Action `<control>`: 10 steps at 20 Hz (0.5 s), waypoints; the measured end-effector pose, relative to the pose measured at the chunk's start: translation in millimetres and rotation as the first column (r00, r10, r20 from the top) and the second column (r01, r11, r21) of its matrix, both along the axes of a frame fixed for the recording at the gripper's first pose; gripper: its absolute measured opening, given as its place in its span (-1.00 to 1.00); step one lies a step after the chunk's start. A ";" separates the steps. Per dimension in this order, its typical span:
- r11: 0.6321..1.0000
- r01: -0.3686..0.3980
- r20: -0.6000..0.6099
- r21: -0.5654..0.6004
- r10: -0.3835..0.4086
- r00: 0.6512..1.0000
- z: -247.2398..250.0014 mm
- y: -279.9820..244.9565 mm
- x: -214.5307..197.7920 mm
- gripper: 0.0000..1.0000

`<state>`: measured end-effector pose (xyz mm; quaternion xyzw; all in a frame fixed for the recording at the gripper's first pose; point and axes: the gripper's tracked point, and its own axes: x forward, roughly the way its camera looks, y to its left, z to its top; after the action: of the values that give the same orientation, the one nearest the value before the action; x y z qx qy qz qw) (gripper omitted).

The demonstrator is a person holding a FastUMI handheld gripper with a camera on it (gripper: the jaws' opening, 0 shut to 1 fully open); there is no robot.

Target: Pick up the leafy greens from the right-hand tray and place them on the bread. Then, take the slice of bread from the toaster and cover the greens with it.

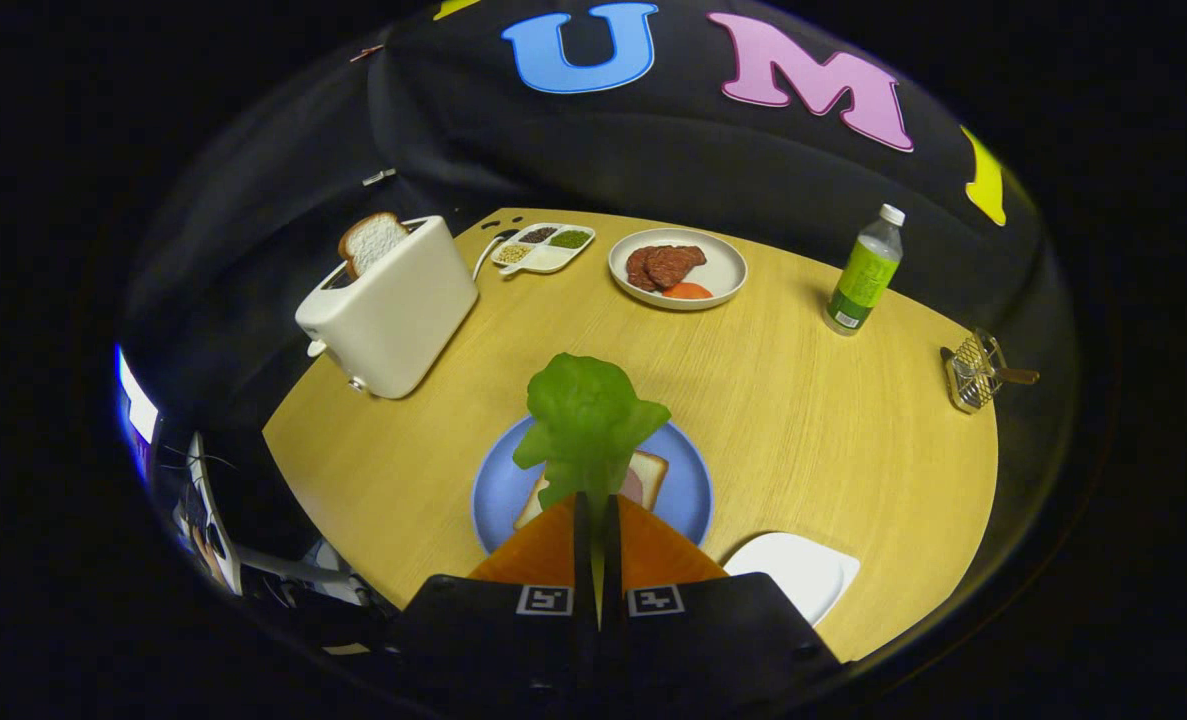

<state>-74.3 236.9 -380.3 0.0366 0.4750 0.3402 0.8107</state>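
Observation:
My gripper (pixel 597 498) is shut on the leafy greens (pixel 587 417), which stand up from between the two orange fingers (pixel 543 550). Right below and beyond the fingertips lies a slice of bread (pixel 647 478) with a pink filling on a blue plate (pixel 688 490); the greens hang above it and cover part of it. A white toaster (pixel 393 305) stands at the far left of the round wooden table, with a slice of bread (pixel 371 241) sticking out of its slot. Near the fingers on the right sits an empty white tray (pixel 798 572).
At the back of the table are a divided white dish (pixel 543 247) with small fillings and a white plate (pixel 681 268) with meat patties and an orange slice. A green bottle (pixel 864 271) stands at the far right, and a small wire basket (pixel 973 372) sits by the table's right edge.

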 end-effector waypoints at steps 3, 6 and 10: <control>0.999 -0.011 0.007 -0.044 0.012 1.000 -8.6 -0.7 2.6 -0.90; 0.999 -0.009 -0.005 -0.051 0.009 1.000 -19.5 2.4 3.7 -0.52; 0.999 0.004 0.001 -0.048 -0.004 1.000 -17.5 0.8 9.4 0.55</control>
<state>-64.8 237.8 -397.8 0.0177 0.4825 0.3269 0.8124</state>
